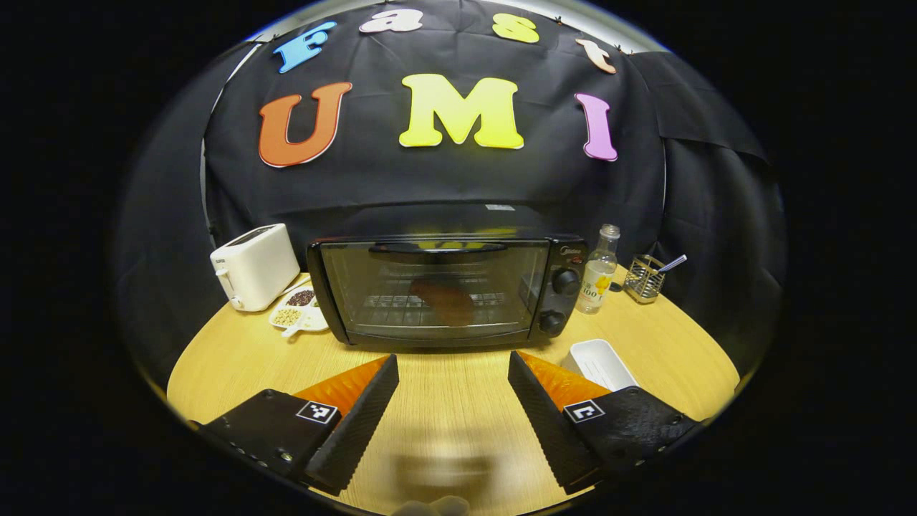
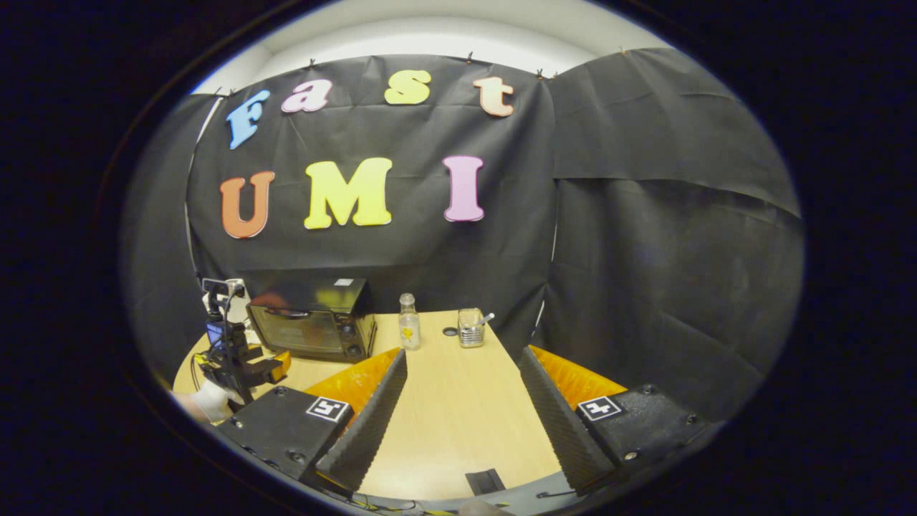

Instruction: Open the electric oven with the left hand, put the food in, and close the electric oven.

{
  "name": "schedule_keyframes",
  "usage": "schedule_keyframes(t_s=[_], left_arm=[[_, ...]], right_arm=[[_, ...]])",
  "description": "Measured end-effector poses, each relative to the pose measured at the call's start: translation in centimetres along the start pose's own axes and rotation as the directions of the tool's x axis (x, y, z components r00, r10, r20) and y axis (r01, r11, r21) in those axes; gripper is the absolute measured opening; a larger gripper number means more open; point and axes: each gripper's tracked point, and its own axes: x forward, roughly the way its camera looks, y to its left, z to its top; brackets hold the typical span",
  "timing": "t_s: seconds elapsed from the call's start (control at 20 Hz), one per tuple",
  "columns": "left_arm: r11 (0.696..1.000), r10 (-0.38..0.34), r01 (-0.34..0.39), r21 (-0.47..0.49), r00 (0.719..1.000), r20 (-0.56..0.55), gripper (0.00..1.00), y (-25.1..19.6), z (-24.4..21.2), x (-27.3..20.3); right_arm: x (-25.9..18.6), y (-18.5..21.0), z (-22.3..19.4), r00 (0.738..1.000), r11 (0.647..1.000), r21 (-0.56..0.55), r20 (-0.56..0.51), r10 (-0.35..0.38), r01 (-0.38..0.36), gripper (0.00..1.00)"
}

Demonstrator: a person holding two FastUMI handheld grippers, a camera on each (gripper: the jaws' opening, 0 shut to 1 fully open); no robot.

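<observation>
"100" on bottle [image 1: 597,276] label.

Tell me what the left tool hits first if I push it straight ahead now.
Probably the oven: its closed glass door sits dead ahead of the open left tool, with bare table between. How far off is unclear.

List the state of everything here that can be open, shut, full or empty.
Black electric oven: door shut, brown food inside.
White rectangular tray: empty.
Clear glass bottle: upright, capped.
Left tool: open, empty.
Right tool: open, empty.
</observation>
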Motion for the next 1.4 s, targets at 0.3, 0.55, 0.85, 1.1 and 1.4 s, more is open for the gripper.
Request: schedule_keyframes(t_s=[0.3,0.55,0.85,1.1,1.4], left_arm=[[0.999,0.033,-0.031,-0.02,0.992,0.125,0.99,-0.8,3.8,-10.6],[0.995,0.101,-0.101,-0.015,0.967,0.233,0.98,-0.8,6.5,-22.1],[0.987,0.157,-0.16,-0.013,0.942,0.297,0.98,-1.3,6.4,-34.1],[0.985,0.171,-0.173,-0.021,0.933,0.317,0.98,-1.3,6.2,-39.5],[0.986,0.161,-0.161,-0.028,0.927,0.338,0.97,-0.7,6.6,-41.3]], right_arm=[[-2.4,-2.0,-0.6,0.996,0.997,-0.014,0.04,0.077,-0.076,1.0],[-5.6,-3.4,-0.7,0.982,0.987,-0.032,0.104,0.159,-0.157,0.96],[-8.8,-3.4,-2.1,0.965,0.975,-0.022,0.133,0.224,-0.223,0.96],[-10.6,-2.1,-2.7,0.955,0.966,-0.009,0.153,0.256,-0.257,0.96],[-14.0,-0.1,-2.4,0.949,0.962,-0.055,0.16,0.273,-0.267,1.0]])
